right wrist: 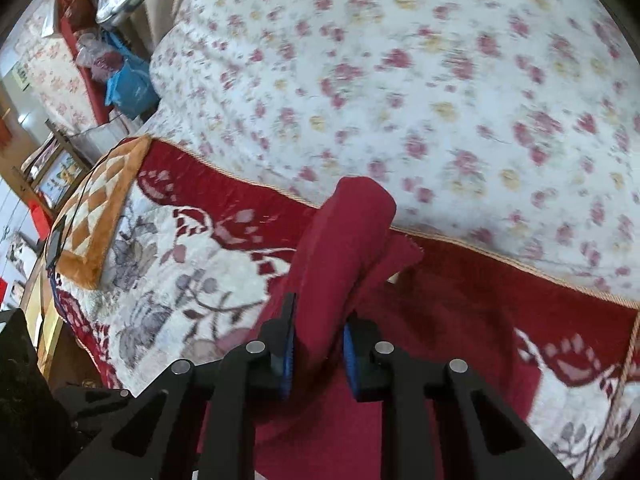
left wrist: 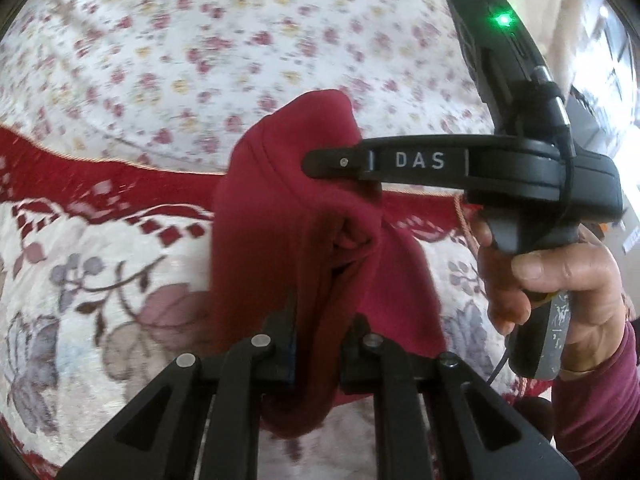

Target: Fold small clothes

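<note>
The left gripper [left wrist: 320, 336] pinches a fold of the red garment [left wrist: 288, 216]; its black fingers [left wrist: 286, 320] press in from both sides, and the cloth bunches up between them and rises ahead of the tips in a thick, creased ridge. A loose end of it hangs down below the jaws.

The right gripper [right wrist: 320, 340] also clamps the garment [right wrist: 344, 240], its blue pads [right wrist: 288, 360] tight against the cloth on either side. Ahead of its tips the cloth stands up in a rolled peak, and a flat flap sticks out to the right of that peak.

In the left wrist view the right gripper [left wrist: 340, 162] comes in from the right, well ahead of the left jaws, and its long finger lies against the upper part of the garment. A hand [left wrist: 560, 288] in a dark red sleeve [left wrist: 600, 400] holds its grip, and a green light [left wrist: 502, 20] glows on the unit on top of it.

Under both grippers lies a blanket [right wrist: 180, 272] with a red border and grey flowers on white. Beyond the tips lies a white quilt [right wrist: 440, 80] with small pink and yellow flowers. Far left of the right gripper, an orange and white diamond cushion [right wrist: 100, 208] sits at the blanket's corner, with blue bags [right wrist: 128, 80] farther off.
</note>
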{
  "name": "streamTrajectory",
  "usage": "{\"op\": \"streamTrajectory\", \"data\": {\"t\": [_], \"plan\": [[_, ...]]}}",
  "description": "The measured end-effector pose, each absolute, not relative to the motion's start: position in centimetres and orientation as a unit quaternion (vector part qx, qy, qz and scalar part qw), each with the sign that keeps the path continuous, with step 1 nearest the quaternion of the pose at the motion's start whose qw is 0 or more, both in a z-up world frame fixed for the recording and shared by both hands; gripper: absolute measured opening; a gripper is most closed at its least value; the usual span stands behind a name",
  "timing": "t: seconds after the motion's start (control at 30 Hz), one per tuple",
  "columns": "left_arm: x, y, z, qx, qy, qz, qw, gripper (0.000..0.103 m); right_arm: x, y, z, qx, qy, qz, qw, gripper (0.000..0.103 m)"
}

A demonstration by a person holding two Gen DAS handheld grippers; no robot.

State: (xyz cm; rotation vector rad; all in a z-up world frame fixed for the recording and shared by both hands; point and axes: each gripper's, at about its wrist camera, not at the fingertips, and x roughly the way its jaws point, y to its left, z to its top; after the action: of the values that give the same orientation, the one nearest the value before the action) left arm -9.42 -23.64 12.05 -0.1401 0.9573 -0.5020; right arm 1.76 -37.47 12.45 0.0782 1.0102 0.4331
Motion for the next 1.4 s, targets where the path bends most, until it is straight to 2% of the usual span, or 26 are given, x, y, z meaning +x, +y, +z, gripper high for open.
{"op": "streamTrajectory", "data": {"t": [0.3, 0.5, 0.57, 0.6, 0.63, 0.67, 0.77, 0.83, 0.93, 1.1, 1.17, 1.2, 1.3, 1.4], "plan": [[-9.3, -30.8, 10.6, -0.025, 0.475, -0.263, 0.840, 0.013, 1.0, -44.1, 10.8, 0.051, 0.493, 0.171, 0.851, 0.020], [-9.3, -35.2, 7.4, 0.001, 0.499, -0.267, 0.824, 0.013, 1.1, -47.7, 6.7, 0.070, 0.521, 0.132, 0.840, 0.020], [-9.4, -36.0, 6.6, 0.002, 0.510, -0.271, 0.816, 0.019, 1.3, -48.4, 4.9, 0.078, 0.535, 0.119, 0.833, 0.021], [-9.4, -36.3, 6.2, 0.000, 0.517, -0.281, 0.809, 0.023, 1.4, -48.9, 4.0, 0.088, 0.540, 0.108, 0.830, 0.026], [-9.7, -36.2, 6.3, -0.004, 0.519, -0.295, 0.803, 0.033, 1.2, -49.5, 3.6, 0.099, 0.539, 0.095, 0.831, 0.035], [-10.0, -36.0, 6.6, -0.006, 0.518, -0.306, 0.798, 0.044, 0.8, -50.0, 3.7, 0.110, 0.535, 0.089, 0.833, 0.036], [-11.4, -34.0, 8.3, 0.010, 0.498, -0.325, 0.804, 0.059, -1.4, -51.5, 5.3, 0.136, 0.518, 0.082, 0.840, 0.045], [-12.2, -31.6, 9.4, 0.025, 0.474, -0.314, 0.823, 0.063, -3.7, -51.7, 7.0, 0.146, 0.502, 0.095, 0.847, 0.059], [-11.6, -28.1, 9.7, 0.038, 0.454, -0.261, 0.851, 0.067, -8.4, -51.0, 9.2, 0.151, 0.469, 0.120, 0.862, 0.070], [-9.4, -24.1, 6.7, 0.007, 0.474, -0.186, 0.861, 0.067, -12.6, -47.0, 9.0, 0.135, 0.456, 0.175, 0.862, 0.070], [-8.8, -23.6, 5.3, -0.001, 0.482, -0.177, 0.858, 0.067, -12.2, -45.6, 7.8, 0.121, 0.463, 0.196, 0.856, 0.067], [-8.7, -23.5, 4.7, -0.004, 0.485, -0.175, 0.857, 0.067, -12.0, -44.8, 6.9, 0.110, 0.470, 0.199, 0.853, 0.060], [-8.5, -23.7, 4.0, -0.009, 0.488, -0.180, 0.854, 0.067, -11.4, -44.0, 4.6, 0.089, 0.497, 0.183, 0.844, 0.008], [-9.0, -23.8, 4.9, -0.001, 0.478, -0.190, 0.858, 0.067, -13.0, -44.8, 5.1, 0.080, 0.492, 0.180, 0.848, 0.007]]}}
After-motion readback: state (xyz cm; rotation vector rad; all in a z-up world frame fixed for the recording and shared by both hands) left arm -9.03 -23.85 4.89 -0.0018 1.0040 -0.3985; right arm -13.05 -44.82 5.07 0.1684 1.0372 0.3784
